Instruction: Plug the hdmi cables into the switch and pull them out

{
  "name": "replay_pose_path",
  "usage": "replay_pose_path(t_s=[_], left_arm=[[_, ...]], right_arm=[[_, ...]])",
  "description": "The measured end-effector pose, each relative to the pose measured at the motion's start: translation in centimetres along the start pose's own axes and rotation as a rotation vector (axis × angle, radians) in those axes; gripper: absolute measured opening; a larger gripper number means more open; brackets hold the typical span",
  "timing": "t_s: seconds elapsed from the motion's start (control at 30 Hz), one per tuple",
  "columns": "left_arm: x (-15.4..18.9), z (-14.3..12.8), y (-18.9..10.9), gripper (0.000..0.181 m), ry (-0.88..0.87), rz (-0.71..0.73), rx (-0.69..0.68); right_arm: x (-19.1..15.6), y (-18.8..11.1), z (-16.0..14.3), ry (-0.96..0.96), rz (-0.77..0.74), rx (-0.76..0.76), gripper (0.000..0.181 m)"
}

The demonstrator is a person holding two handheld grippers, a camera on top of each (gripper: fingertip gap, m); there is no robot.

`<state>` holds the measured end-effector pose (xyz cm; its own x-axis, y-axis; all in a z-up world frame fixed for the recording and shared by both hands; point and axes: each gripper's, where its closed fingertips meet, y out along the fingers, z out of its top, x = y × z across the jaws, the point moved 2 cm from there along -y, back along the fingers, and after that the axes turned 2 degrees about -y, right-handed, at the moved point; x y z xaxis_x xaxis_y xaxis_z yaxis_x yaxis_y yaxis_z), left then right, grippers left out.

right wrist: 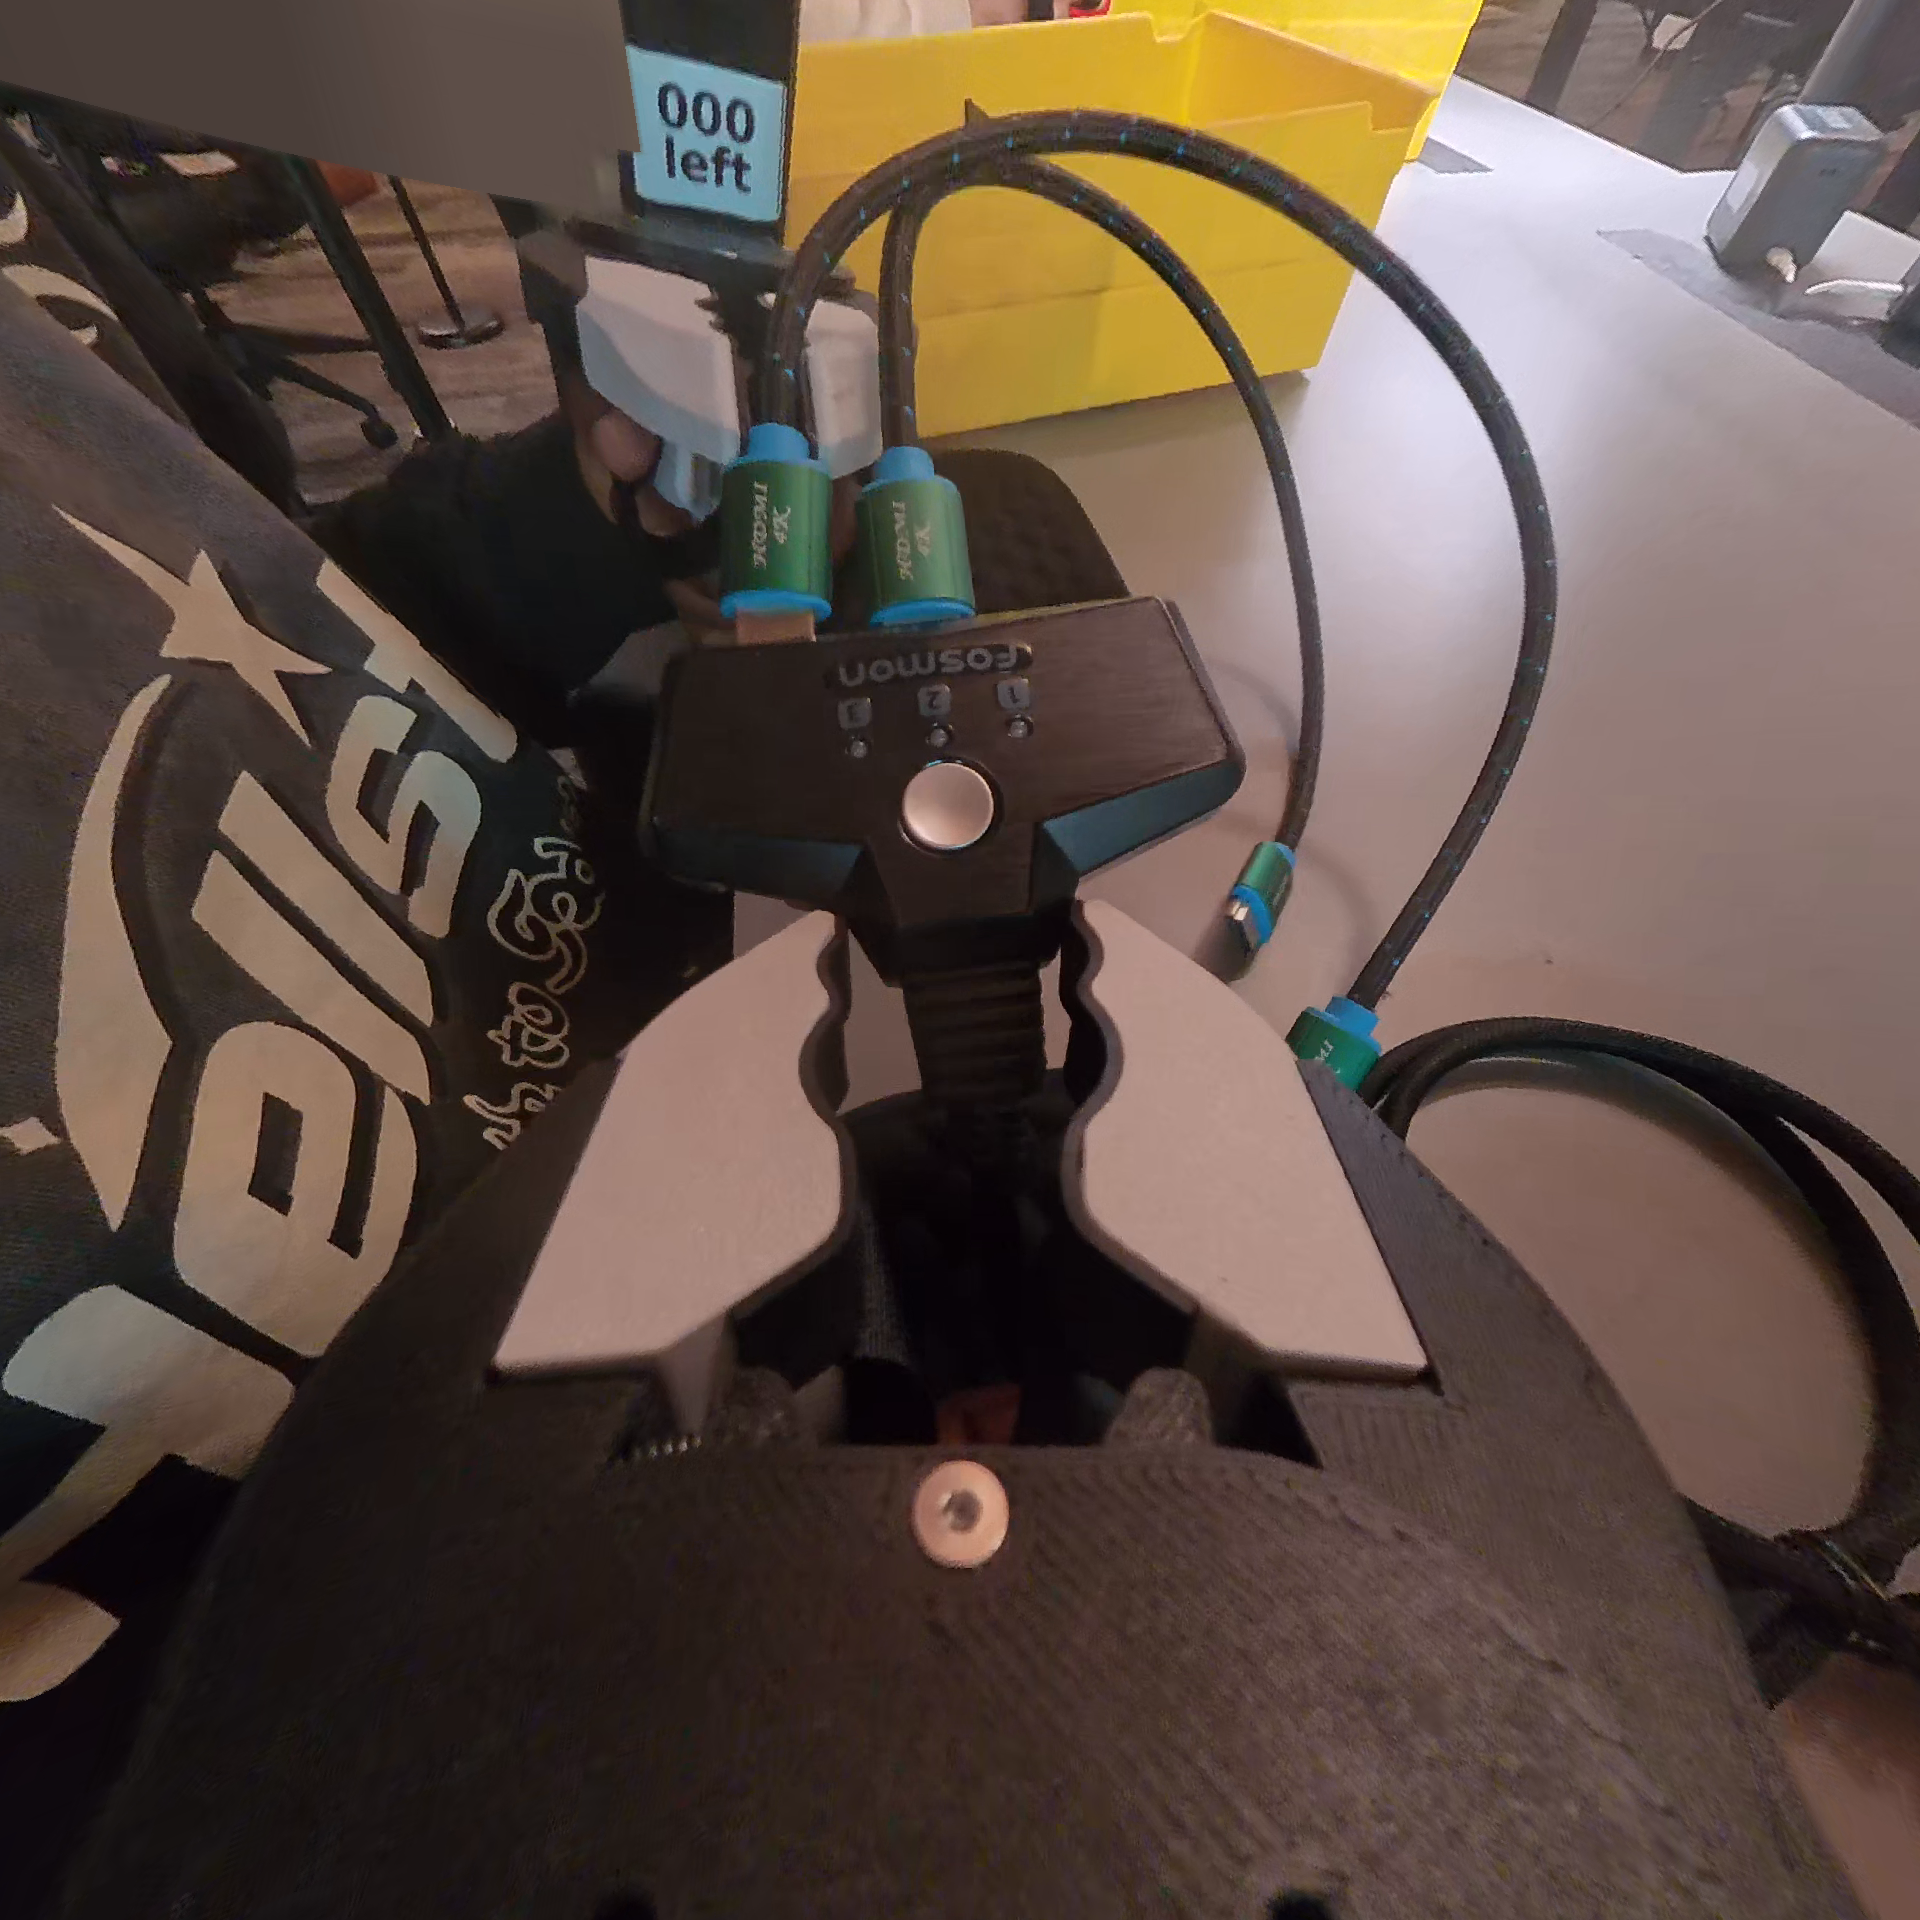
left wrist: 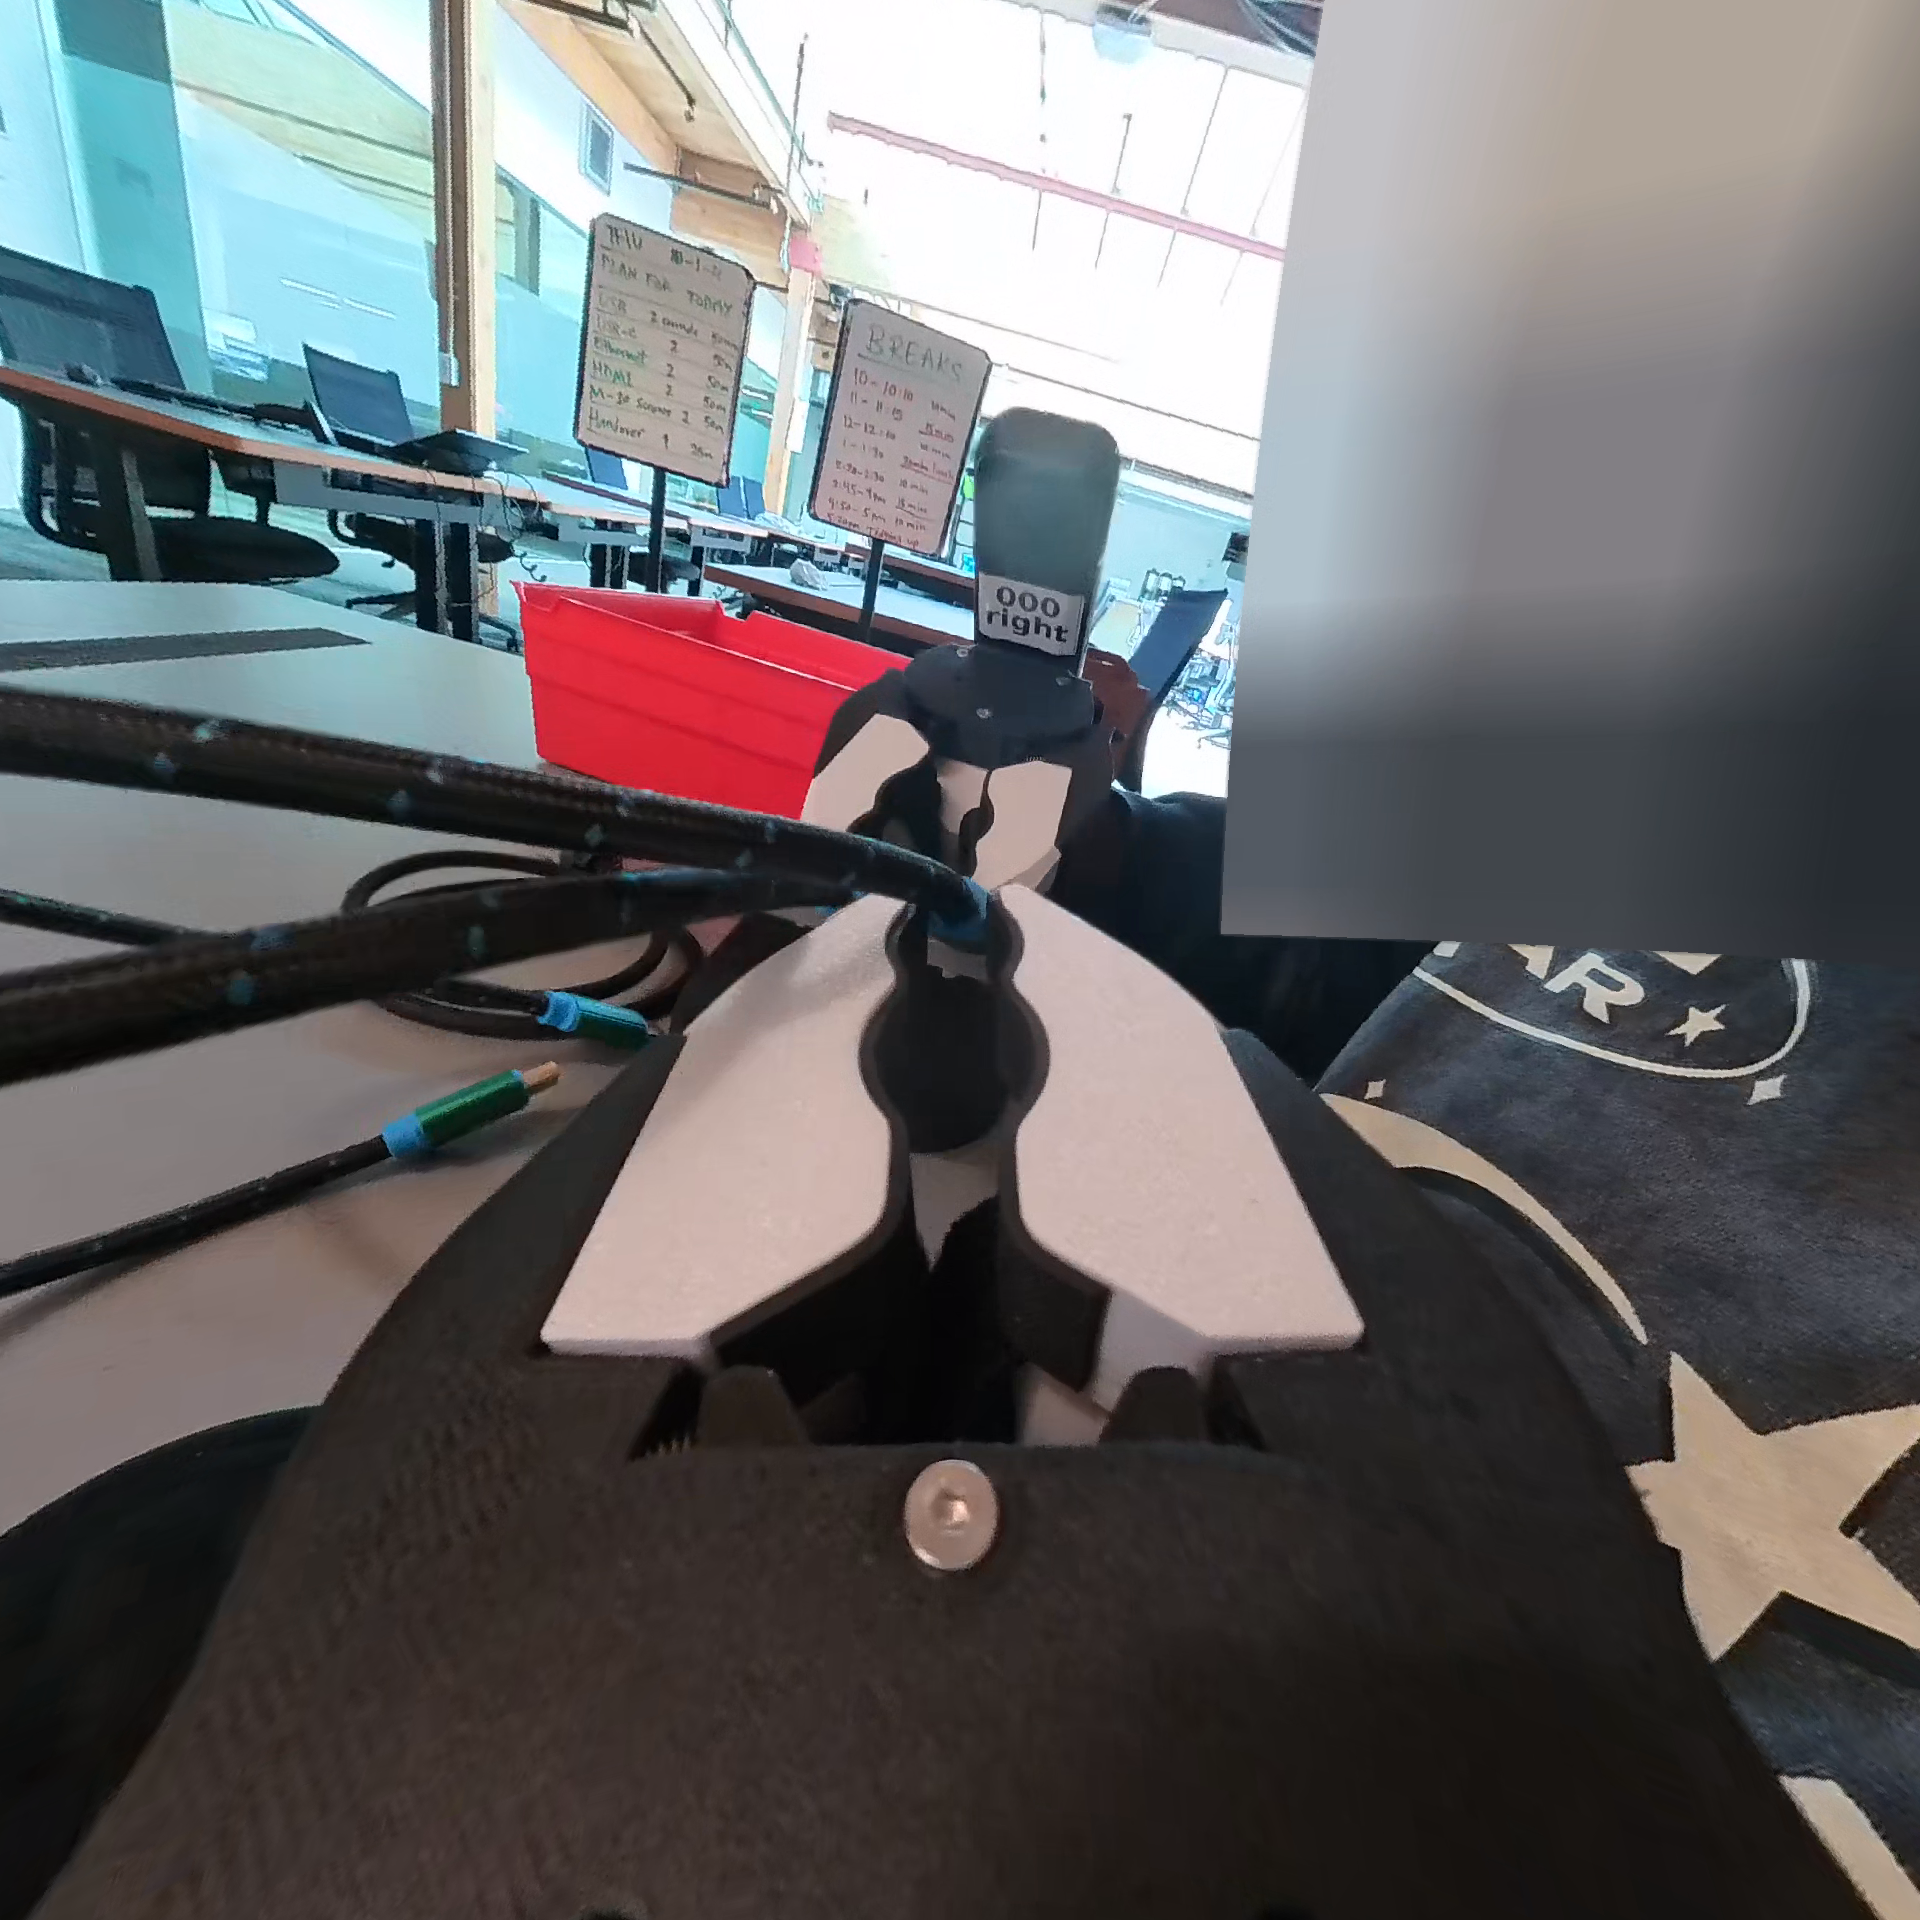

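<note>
My right gripper (right wrist: 956,935) is shut on the ribbed neck of the black HDMI switch (right wrist: 935,727) and holds it above the table edge. Two green plugs with blue collars stand in the switch's far side. The left plug (right wrist: 774,530) sits partly out, with its gold tip showing. The right plug (right wrist: 920,540) is seated. My left gripper (left wrist: 956,920) is shut on the left plug's blue collar. It also shows in the right wrist view (right wrist: 758,416). The right gripper (left wrist: 977,810) faces it in the left wrist view.
Loose braided cables with free plugs (right wrist: 1262,894) (left wrist: 478,1112) lie on the grey table (right wrist: 1558,623). A yellow bin (right wrist: 1091,208) and a red bin (left wrist: 675,696) stand on it. A person's dark printed shirt (right wrist: 260,831) is close by. Two whiteboards (left wrist: 665,364) stand behind.
</note>
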<state>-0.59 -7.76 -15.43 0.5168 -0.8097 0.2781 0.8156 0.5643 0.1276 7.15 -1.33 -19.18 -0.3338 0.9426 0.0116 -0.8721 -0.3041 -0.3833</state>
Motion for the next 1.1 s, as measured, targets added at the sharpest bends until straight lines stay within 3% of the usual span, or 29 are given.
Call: replay_pose_path(t_s=[0.17,0.5,0.57,0.63,0.73,0.8,0.87,1.1], left_arm=[[0.0,0.3,-0.1,0.011,0.084,0.046,0.051],[-0.8,1.2,-0.9,0.011,0.029,0.063,0.123],[-1.9,1.6,-1.2,0.013,0.065,0.168,0.125],[-3.5,1.5,-1.9,0.025,0.149,0.356,0.017],[-7.3,1.7,-5.6,0.037,0.313,0.812,-0.203],[-8.8,1.7,-8.1,0.042,0.371,1.028,-0.328],[-9.6,1.3,-9.0,0.045,0.341,1.096,-0.369],[-10.2,0.2,-9.3,0.045,0.299,1.11,-0.408]], right_arm=[[0.1,0.5,0.5,0.038,-0.014,0.035,0.039],[0.8,1.0,1.5,-0.014,-0.099,0.072,0.039],[1.6,1.1,1.9,-0.045,-0.171,0.082,0.039],[2.9,0.6,2.4,-0.021,-0.249,0.132,0.039],[4.7,-0.9,2.6,0.012,-0.354,0.191,0.039],[5.3,-1.7,2.7,0.019,-0.406,0.207,0.039],[5.6,-2.5,3.3,0.007,-0.438,0.233,0.039],[5.0,-5.1,7.2,-0.09,-0.477,0.32,0.039]])
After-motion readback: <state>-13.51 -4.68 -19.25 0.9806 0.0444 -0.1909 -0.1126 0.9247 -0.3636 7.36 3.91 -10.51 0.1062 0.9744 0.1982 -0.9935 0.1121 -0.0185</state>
